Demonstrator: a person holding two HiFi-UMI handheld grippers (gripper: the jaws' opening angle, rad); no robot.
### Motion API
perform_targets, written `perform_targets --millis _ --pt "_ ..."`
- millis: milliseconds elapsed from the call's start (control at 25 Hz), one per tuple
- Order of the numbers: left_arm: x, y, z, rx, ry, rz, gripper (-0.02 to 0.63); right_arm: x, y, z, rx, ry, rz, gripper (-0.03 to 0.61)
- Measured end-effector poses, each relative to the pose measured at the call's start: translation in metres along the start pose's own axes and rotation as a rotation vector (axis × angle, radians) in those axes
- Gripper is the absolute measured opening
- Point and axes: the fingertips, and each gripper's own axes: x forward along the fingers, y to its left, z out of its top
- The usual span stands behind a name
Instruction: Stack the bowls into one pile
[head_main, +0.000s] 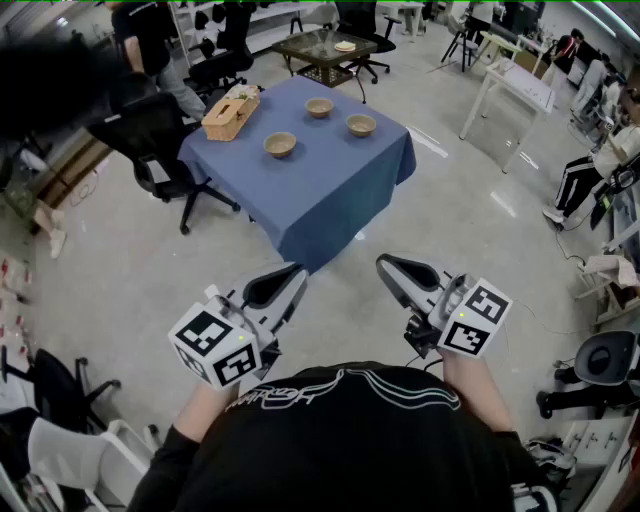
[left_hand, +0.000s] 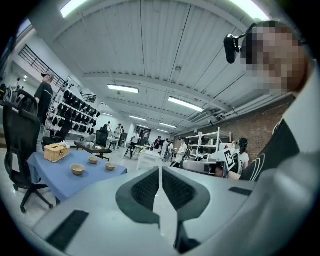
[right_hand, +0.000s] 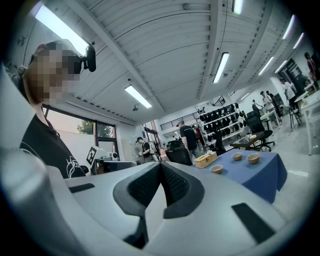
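Cloth (head_main: 322, 232) of plain blue drapes the table (head_main: 335, 165) in the upper middle of the head view. On it stand a left bowl (head_main: 280, 145), a far bowl (head_main: 319, 107) and a right bowl (head_main: 361, 125). No bowl touches another and none is stacked. A woven basket (head_main: 231, 112) sits at the table's upper-left corner, just beside the far bowl and the left bowl but clear of both. A black office chair (head_main: 150, 140) stands against the table's left side. I hold both tools low in the frame, over the pale floor (head_main: 110, 270) and well apart from the table, their tips aimed up the picture toward it. My left gripper (head_main: 297, 270) is at lower left and my right gripper (head_main: 383, 262) at lower right, each with its marker cube toward me, and a clear stretch of floor shows between the two. In the left gripper view the dark pads meet along a thin line at the centre, so that one is closed with nothing between its jaws. The table and its three bowls appear small at the left of that frame. In the right gripper view the pads likewise press together on nothing, so it is closed and empty as well. There the table, basket and bowls lie off at centre right, far beyond the tips.
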Motion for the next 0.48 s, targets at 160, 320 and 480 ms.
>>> perform_targets --millis 160,320,480 --pt "-0.001 0.003 0.0 0.001 0.001 -0.003 0.038 -0.001 -0.002 -0.002 0.002 0.004 -0.014 0.026" --pt "-0.005 0.008 0.003 -0.004 -0.011 0.003 0.038 -0.001 -0.004 -0.004 -0.001 0.014 -0.038 0.026" --pt "-0.002 0.003 -0.006 -0.016 -0.003 0.0 0.038 -0.011 -0.01 -0.013 0.042 0.029 -0.073 0.028"
